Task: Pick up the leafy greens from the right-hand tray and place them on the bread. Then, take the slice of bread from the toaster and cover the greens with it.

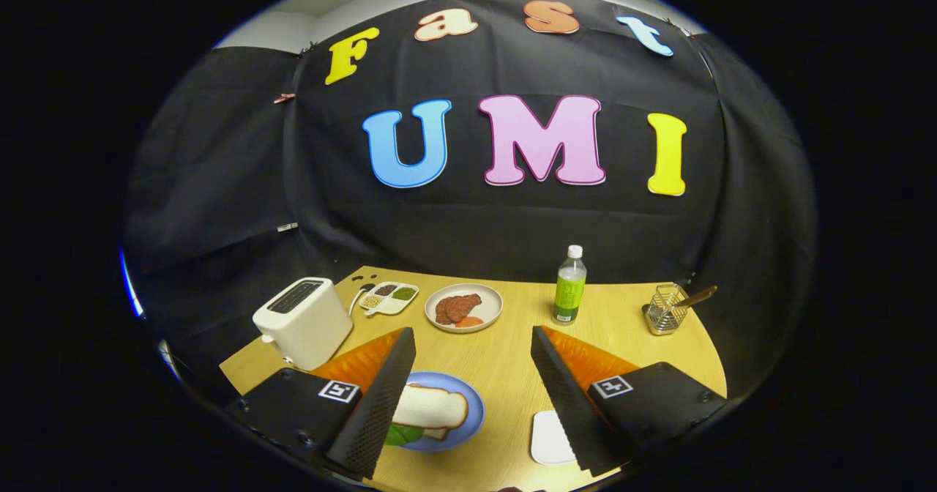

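Gripper fingers spread wide, holding nothing. Near left, blue plate carries bread slice lying over leafy greens, just inside the left finger, which hides part of both. White tray near right, half hidden. Toaster farther left; slot contents unclear.

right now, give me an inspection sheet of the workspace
surface: wooden table, bare between the fingers
job's things: bread slice lies over leafy greens on blue plate; toaster beyond the left finger; white tray by the right finger, contents hidden
clutter: plate of meat, divided dish, bottle, wire basket with a utensil
grippers: gripper open, holding nothing
cables: a cord behind the toaster
surroundings: black cloth wall
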Tool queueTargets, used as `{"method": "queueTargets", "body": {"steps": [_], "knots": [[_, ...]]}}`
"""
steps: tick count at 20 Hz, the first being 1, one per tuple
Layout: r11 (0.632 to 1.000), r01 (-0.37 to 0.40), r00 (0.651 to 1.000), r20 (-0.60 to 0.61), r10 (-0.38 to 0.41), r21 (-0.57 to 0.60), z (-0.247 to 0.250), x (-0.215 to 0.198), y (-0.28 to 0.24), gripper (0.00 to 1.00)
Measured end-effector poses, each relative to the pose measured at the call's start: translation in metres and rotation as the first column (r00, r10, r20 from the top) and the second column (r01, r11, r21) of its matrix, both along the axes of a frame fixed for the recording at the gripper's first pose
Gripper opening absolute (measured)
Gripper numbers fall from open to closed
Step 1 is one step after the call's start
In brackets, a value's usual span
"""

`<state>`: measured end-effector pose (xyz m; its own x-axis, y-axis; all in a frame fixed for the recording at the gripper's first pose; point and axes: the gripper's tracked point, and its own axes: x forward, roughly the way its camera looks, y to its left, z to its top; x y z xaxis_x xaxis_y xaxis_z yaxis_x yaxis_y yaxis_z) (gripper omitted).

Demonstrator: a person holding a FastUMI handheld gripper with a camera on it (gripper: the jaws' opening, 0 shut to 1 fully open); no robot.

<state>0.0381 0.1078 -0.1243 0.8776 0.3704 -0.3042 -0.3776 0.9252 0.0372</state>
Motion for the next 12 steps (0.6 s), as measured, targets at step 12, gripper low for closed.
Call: {"method": "queueTargets", "body": {"steps": [12], "knots": [[1.0, -0.011, 1.0, 0.014, 0.011, 0.018, 0.014, 0.002, 0.016, 0.99]]}}
